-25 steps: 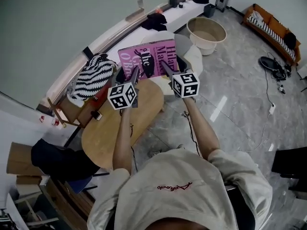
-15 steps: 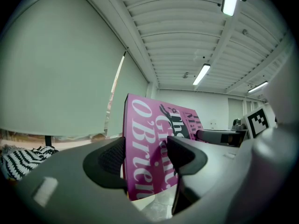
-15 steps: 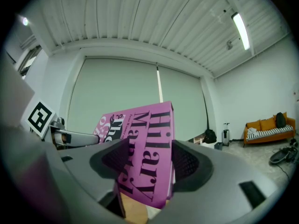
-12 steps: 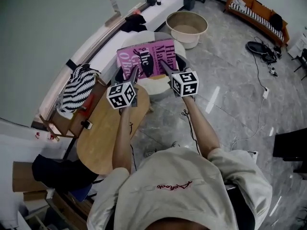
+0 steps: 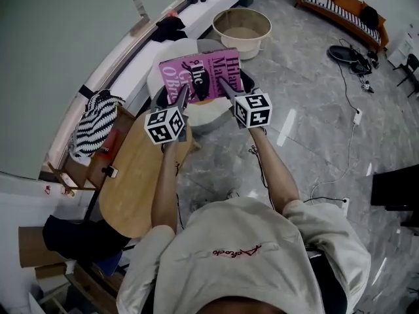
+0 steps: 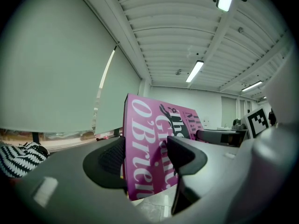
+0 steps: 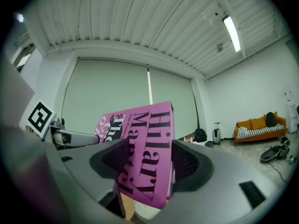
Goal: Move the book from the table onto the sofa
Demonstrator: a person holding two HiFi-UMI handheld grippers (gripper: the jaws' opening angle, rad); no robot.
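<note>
1. Book (image 5: pixel 200 77): pink cover with black and white lettering, held in the air clear of the counter (image 5: pixel 137 188). The cover faces the head camera and both grippers grip its near edge.
2. Left gripper (image 5: pixel 182 99): takes the near left part of the book. In the left gripper view its fingers (image 6: pixel 108 161) are closed on the book (image 6: pixel 148 146), one pad pressed to each face, and the book stands edge-on between them.
3. Right gripper (image 5: pixel 226 87): takes the near right part. In the right gripper view its fingers (image 7: pixel 188 164) clamp the book (image 7: pixel 152 143) from both sides, with the cover lettering running up between the pads.
4. Position: in the head view the book lies past the far end of the oval wooden counter, above a pale rounded seat (image 5: pixel 206 118).
5. Surroundings: a black-and-white striped bag (image 5: pixel 90 123) sits left of the counter. A beige tub (image 5: pixel 241 30) stands on the floor beyond the book. An orange sofa (image 5: pixel 337 5) stands well apart at the upper right.
</note>
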